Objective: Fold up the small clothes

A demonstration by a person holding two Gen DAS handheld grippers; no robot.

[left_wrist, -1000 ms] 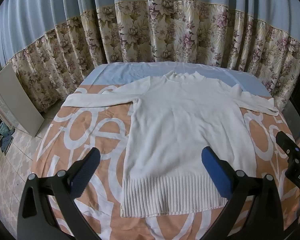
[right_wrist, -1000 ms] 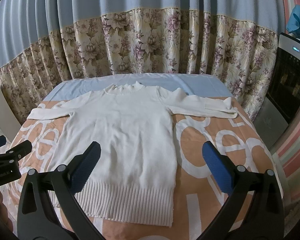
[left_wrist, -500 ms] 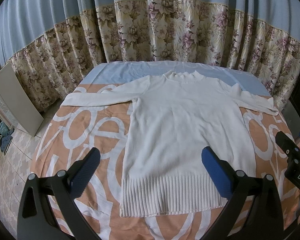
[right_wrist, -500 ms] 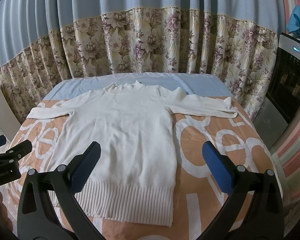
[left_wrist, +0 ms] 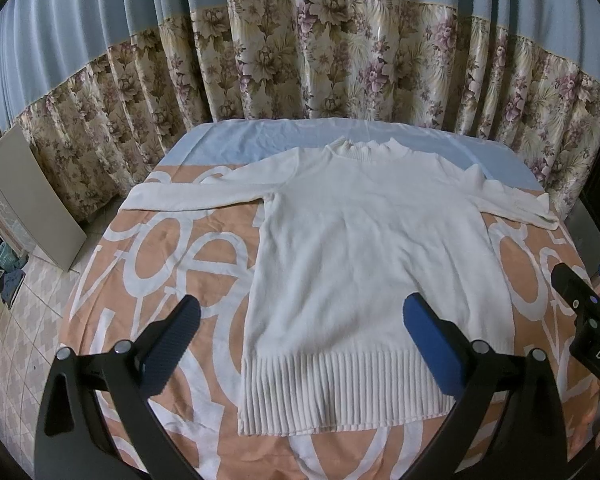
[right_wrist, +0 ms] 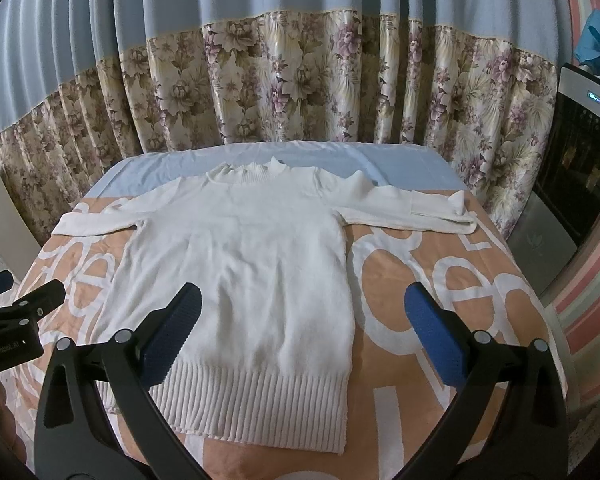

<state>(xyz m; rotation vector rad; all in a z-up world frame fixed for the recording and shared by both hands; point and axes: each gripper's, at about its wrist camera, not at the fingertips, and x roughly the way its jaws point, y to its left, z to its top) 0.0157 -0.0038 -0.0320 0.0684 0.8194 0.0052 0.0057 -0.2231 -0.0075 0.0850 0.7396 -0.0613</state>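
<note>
While the white sweater (left_wrist: 364, 264) lies flat, front up, sleeves spread across the bed (left_wrist: 172, 256), evidently laid out for folding, the left gripper (left_wrist: 300, 344) and right gripper (right_wrist: 304, 340) hover above its hem, jaws wide, grasping nothing.

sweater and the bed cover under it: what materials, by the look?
Sweater: soft white knit, probably wool or acrylic; matte, fuzzy body with a ribbed hem and collar. Bed cover: thin woven fabric, likely cotton or polyester; smooth, printed orange with white letters, creasing finely. The fibre of either cannot be told for sure.
</note>
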